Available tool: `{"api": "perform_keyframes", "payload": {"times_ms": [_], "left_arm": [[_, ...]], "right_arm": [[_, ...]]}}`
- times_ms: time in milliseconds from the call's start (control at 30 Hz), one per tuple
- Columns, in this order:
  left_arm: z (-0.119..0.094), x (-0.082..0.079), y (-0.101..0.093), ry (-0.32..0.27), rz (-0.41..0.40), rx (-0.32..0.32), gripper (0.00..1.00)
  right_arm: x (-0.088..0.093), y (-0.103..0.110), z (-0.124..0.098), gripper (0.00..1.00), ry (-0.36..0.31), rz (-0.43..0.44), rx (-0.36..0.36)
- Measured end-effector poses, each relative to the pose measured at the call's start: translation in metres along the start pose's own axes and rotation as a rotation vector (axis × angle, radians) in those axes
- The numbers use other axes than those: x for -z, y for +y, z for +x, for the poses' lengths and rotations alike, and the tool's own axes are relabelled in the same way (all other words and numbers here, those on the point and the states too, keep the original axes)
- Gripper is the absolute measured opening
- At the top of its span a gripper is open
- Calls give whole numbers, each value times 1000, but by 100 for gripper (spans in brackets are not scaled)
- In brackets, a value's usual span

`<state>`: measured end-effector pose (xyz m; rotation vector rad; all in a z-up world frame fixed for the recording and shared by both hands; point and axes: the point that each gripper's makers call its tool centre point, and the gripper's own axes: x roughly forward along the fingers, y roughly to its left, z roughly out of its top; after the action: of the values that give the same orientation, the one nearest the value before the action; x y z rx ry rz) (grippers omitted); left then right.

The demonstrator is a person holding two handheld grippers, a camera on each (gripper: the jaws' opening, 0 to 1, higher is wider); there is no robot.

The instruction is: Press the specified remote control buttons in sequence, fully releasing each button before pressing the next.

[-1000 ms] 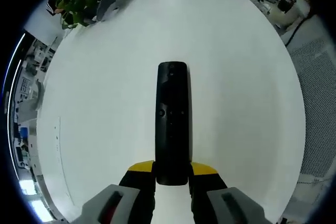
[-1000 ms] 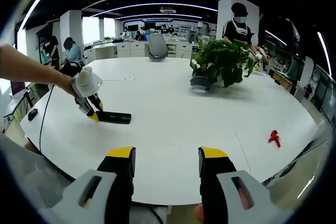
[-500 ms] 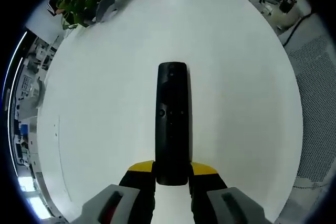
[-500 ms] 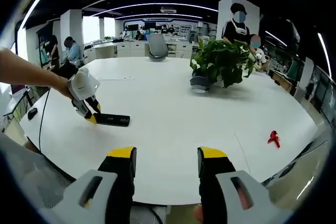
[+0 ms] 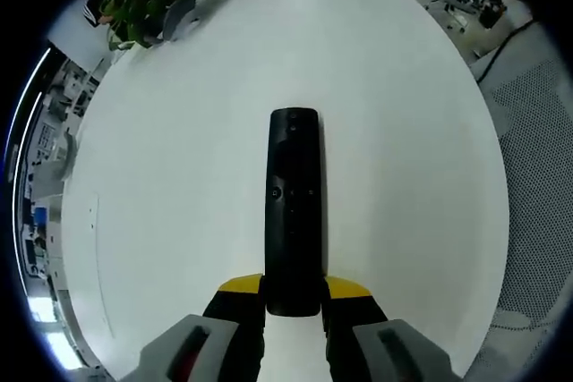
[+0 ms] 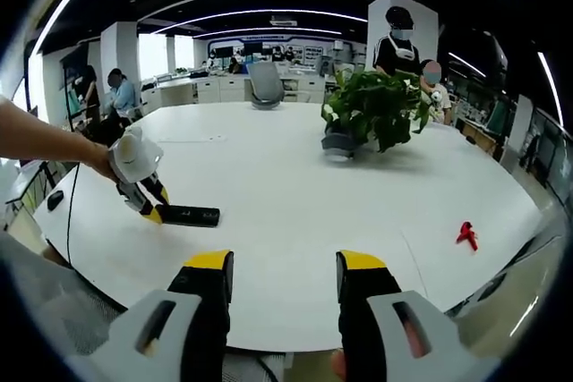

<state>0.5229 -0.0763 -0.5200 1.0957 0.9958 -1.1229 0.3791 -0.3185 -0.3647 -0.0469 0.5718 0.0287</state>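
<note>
**Remote clamped at one end; pressing gripper well off**

Risk: the left gripper (image 5: 294, 297) clamps only the near end of the remote control (image 5: 294, 207), so a press on the far buttons could tip or twist it in the jaws. The right gripper (image 6: 280, 276), jaws apart and empty, hovers off the table's (image 6: 295, 221) near edge, well away from the remote control (image 6: 188, 216); a hurried approach could strike the wrong button.

The remote is a slim black bar with small, faint buttons at mid-length. In the right gripper view it sits at the table's left edge. A potted plant (image 6: 372, 114) and a red item (image 6: 466, 234) stand well clear.
</note>
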Motion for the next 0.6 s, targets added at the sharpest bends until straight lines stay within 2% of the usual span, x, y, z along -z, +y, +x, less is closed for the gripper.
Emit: {"api": "perform_keyframes", "payload": {"times_ms": [600], "left_arm": [[-3, -1, -15, -9, 11, -2, 24]], "right_arm": [[0, 2, 0, 45, 3, -3, -10]]}}
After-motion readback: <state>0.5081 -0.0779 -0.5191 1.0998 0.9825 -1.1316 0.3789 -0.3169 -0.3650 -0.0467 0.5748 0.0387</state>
